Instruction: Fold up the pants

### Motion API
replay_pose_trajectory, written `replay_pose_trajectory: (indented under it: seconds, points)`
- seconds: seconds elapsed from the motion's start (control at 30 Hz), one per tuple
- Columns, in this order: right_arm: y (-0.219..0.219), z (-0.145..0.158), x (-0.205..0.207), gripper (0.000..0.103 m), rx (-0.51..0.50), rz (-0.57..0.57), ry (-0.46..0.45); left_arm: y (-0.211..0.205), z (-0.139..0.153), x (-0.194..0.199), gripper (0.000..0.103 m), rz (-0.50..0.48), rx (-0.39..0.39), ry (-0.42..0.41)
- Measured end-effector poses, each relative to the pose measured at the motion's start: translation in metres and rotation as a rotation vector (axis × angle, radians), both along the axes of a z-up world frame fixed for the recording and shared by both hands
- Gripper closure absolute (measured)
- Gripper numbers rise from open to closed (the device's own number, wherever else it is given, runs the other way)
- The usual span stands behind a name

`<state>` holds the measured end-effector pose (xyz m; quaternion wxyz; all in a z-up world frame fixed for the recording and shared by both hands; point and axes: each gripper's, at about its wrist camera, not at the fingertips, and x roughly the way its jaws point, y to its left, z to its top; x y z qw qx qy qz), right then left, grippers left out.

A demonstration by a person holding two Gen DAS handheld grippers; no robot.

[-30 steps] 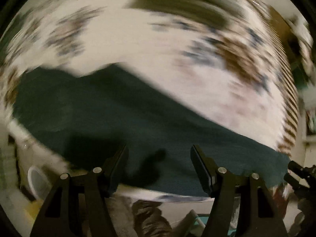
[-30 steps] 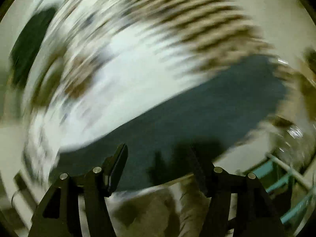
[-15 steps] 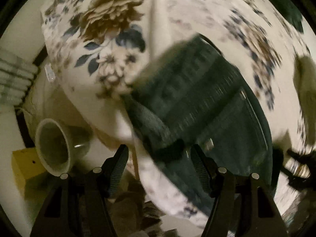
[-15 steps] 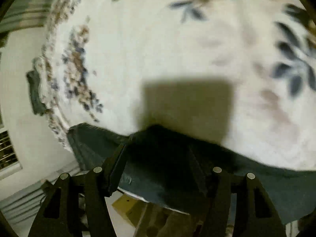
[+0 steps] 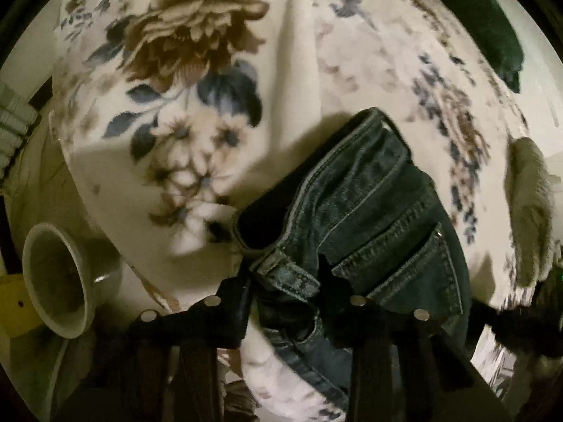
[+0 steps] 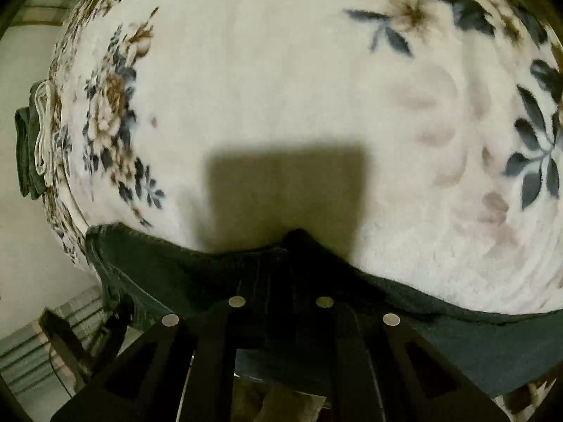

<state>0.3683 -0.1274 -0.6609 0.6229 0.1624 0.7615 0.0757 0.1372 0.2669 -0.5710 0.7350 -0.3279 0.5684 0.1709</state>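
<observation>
Left wrist view: the left tongs (image 5: 295,302) are closed in on the waistband of the dark blue pants (image 5: 369,218). The two black fingers (image 5: 239,306) have the thick denim bunched between them. The pants stretch away in front of the tongs and off to the right, with the pocket and seams showing. They lie on a soft white blanket (image 5: 299,70) with brown and blue flowers, and this blanket covers a bed. To the left of the tongs, low down past the bed edge, there is a pale round cup (image 5: 56,281) lying on its side, just beside a yellow block (image 5: 14,302). Far in front and to the right, a dark green cloth (image 5: 489,24) sits near the blanket's far edge. To the right of the tongs is a fuzzy grey thing (image 5: 531,211); I cannot tell what it is.

Right wrist view: the right tongs (image 6: 281,281) are squeezed narrow, pinching a dark fold of the pants (image 6: 176,263). The cloth pokes up in a little peak right at the tips. The pants run left and right of the tongs along the near edge of the bed. A square shadow (image 6: 288,190) falls on the blanket (image 6: 281,70) just in front of the tongs. Far off to the left, a pile of folded clothes (image 6: 35,140) sits at the edge.
</observation>
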Motion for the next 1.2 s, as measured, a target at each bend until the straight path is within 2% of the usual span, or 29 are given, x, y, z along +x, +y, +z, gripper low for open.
replay_pose_trajectory:
  seconds: [0.17, 0.27, 0.33, 0.43, 0.53, 0.57, 0.6, 0.67, 0.73, 0.77, 0.8, 0.83, 0.87, 0.9, 0.97, 1.0, 1.07, 1.13, 1.17, 1.2]
  points:
    - [0.002, 0.018, 0.003, 0.095, 0.002, -0.026, -0.053, -0.001, 0.020, -0.021, 0.076, -0.018, -0.050, -0.017]
    - [-0.002, 0.026, -0.001, 0.095, 0.031, -0.049, -0.075, 0.009, 0.012, -0.024, 0.076, -0.013, -0.094, -0.006]
    - [-0.008, 0.020, -0.001, 0.095, 0.051, -0.078, -0.074, 0.017, -0.002, -0.026, 0.076, 0.009, -0.128, 0.014]
    - [-0.003, -0.013, 0.004, 0.092, 0.070, -0.129, -0.009, 0.011, -0.004, -0.020, 0.075, -0.005, -0.128, 0.025]
    - [-0.009, -0.012, 0.011, 0.070, 0.112, -0.136, 0.012, 0.011, 0.005, -0.021, 0.070, -0.005, -0.140, 0.034]
    - [-0.012, -0.006, 0.011, 0.054, 0.138, -0.139, -0.002, 0.011, 0.008, -0.025, 0.067, 0.007, -0.153, 0.043]
    - [-0.013, 0.000, 0.011, 0.046, 0.147, -0.129, -0.019, 0.010, 0.008, -0.023, 0.065, 0.017, -0.160, 0.058]
    - [-0.017, 0.005, 0.007, 0.046, 0.111, -0.095, -0.026, 0.005, 0.011, -0.022, 0.065, 0.030, -0.167, 0.070]
    - [-0.019, -0.001, 0.003, 0.046, 0.061, -0.057, -0.001, -0.005, 0.026, -0.022, 0.064, 0.018, -0.114, 0.061]
    - [-0.021, -0.005, 0.001, 0.046, 0.052, -0.041, 0.005, -0.010, 0.031, -0.020, 0.060, 0.004, -0.089, 0.053]
    - [-0.021, -0.008, -0.001, 0.046, 0.053, -0.021, 0.010, -0.020, 0.039, -0.014, 0.050, -0.039, -0.044, 0.042]
    - [-0.018, -0.010, -0.002, 0.049, 0.047, 0.014, 0.008, -0.028, 0.042, -0.010, 0.045, -0.065, -0.022, 0.031]
    - [-0.016, -0.009, -0.003, 0.071, 0.032, 0.049, -0.013, -0.040, 0.047, -0.003, 0.036, -0.112, 0.019, 0.012]
    - [-0.012, -0.007, -0.003, 0.099, 0.021, 0.088, -0.047, -0.051, 0.049, 0.003, 0.031, -0.155, 0.053, 0.002]
    - [0.002, -0.001, -0.002, 0.099, -0.028, 0.158, -0.100, -0.070, 0.048, 0.014, 0.028, -0.241, 0.085, 0.000]
    - [0.004, 0.004, 0.002, 0.099, -0.058, 0.167, -0.127, -0.077, 0.046, 0.019, 0.020, -0.276, 0.094, 0.008]
    - [0.000, 0.005, 0.010, 0.099, -0.068, 0.116, -0.140, -0.097, 0.039, 0.029, 0.016, -0.353, 0.104, 0.025]
    - [-0.015, 0.000, 0.008, 0.098, -0.004, 0.040, -0.112, -0.111, 0.037, 0.034, 0.016, -0.396, 0.095, 0.031]
    - [-0.019, 0.003, 0.008, 0.091, 0.026, 0.014, -0.111, -0.118, 0.038, 0.033, 0.016, -0.410, 0.098, 0.032]
    - [-0.025, 0.007, 0.004, 0.075, 0.053, -0.007, -0.110, -0.123, 0.040, 0.031, 0.016, -0.413, 0.104, 0.032]
